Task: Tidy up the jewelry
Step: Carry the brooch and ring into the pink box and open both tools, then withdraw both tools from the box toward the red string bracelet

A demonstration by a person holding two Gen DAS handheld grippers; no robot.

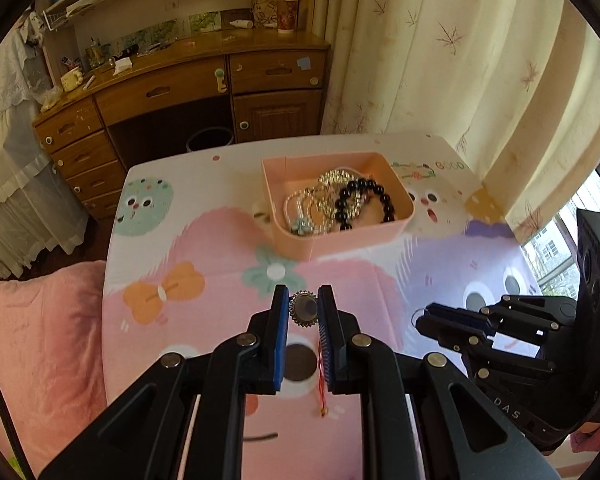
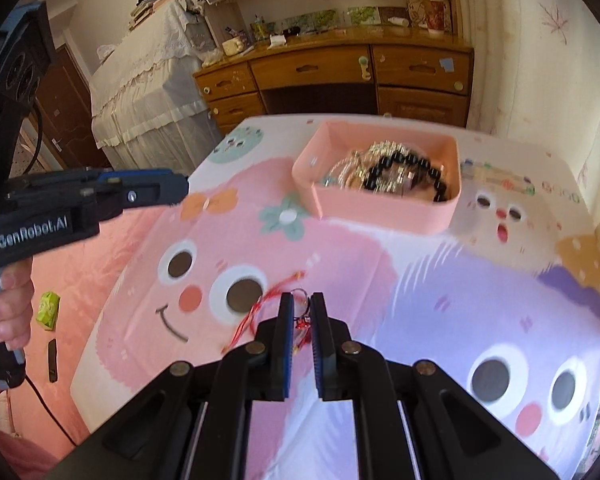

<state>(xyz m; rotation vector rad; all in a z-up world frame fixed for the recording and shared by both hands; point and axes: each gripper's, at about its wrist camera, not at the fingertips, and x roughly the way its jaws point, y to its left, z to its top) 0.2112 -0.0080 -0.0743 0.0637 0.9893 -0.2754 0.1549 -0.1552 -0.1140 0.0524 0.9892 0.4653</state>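
Left claw (image 1: 303, 307) clamped on a round silver ring with a grey stone (image 1: 304, 309), pinched between the blue pads near the fingertips, up off the counter (image 1: 204, 240). A thin red cord (image 1: 321, 376) dangling beside the right-hand pad, ending in a small bead. Right claw (image 2: 299, 314) nearly together, clamped on a thin wire ring (image 2: 302, 294) with small red beads (image 2: 301, 323) between the pads; loose red thread (image 2: 260, 312) trailing off to the left, seen against the pink face print. In the left wrist view, right claw (image 1: 428, 316) visible from the side at the right edge, a small wire loop poking out at its tip. In the right wrist view, left claw (image 2: 182, 188) reaching in from the left, held by a hand (image 2: 10, 308) on a grip, a cable hanging from it. Counter covered with a cartoon cloth of pink and lilac faces, a green flower and an orange bow. Farther back on it, a pink open box (image 1: 404, 226) holding a black bead bracelet (image 1: 364, 200), pearl-like strands (image 1: 300, 208) and silver chains (image 1: 332, 184), heaped together. Just beyond the box to the right, a coloured bead string (image 1: 414, 170) lying flat on the cloth. Both claws well short of the box. Pink bedding (image 1: 40, 340) along the counter's left edge. Behind, a wooden desk (image 1: 172, 88) with drawers and a cream leaf-patterned curtain (image 1: 440, 60).
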